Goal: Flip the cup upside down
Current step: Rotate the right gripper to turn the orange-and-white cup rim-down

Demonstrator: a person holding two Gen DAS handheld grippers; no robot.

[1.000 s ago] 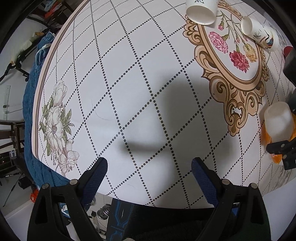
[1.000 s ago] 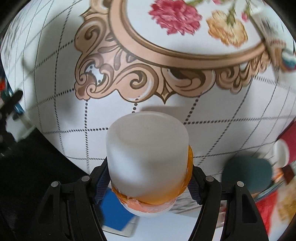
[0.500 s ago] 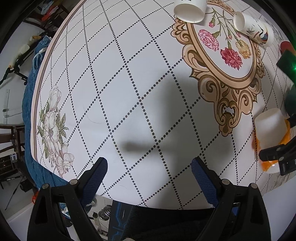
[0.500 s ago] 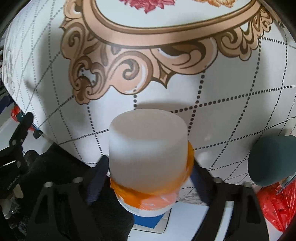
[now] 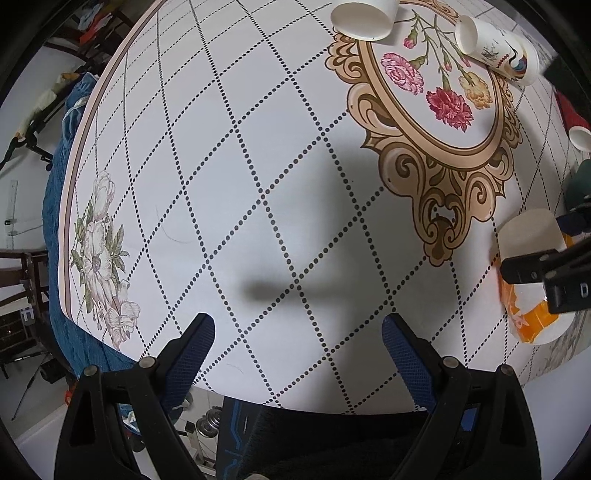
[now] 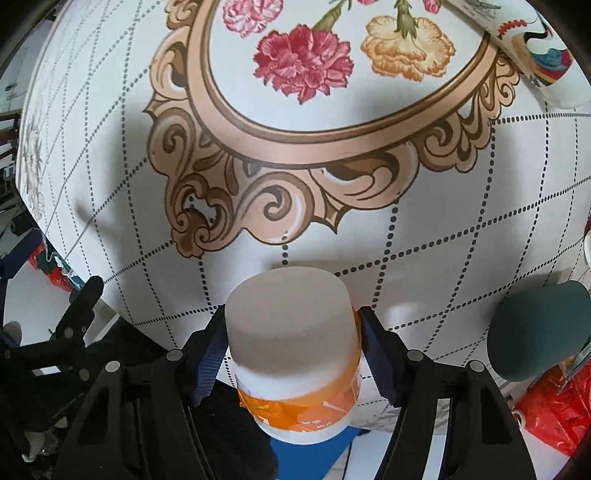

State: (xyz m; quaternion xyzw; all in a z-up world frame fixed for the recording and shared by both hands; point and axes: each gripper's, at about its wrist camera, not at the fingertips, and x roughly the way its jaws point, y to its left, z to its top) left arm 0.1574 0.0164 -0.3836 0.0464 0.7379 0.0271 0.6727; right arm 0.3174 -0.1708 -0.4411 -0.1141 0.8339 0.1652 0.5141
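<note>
A white cup with an orange band (image 6: 295,347) sits between the fingers of my right gripper (image 6: 291,347), which is shut on it. The cup's flat white base points away from the camera toward the table; its rim end is nearest me. The same cup (image 5: 532,273) shows at the right edge of the left wrist view, held over the table's near edge. My left gripper (image 5: 295,347) is open and empty above the patterned tabletop (image 5: 258,166).
A white paper cup (image 5: 364,18) and a decorated paper cup (image 5: 495,48) lie on their sides at the far part of the table. A dark green object (image 6: 535,332) and a red bag (image 6: 554,413) are at the right. A blue cloth (image 5: 55,221) hangs off the left edge.
My right gripper has turned and shifted with the cup, so the floral medallion now fills more of its view. The left gripper has barely moved.
</note>
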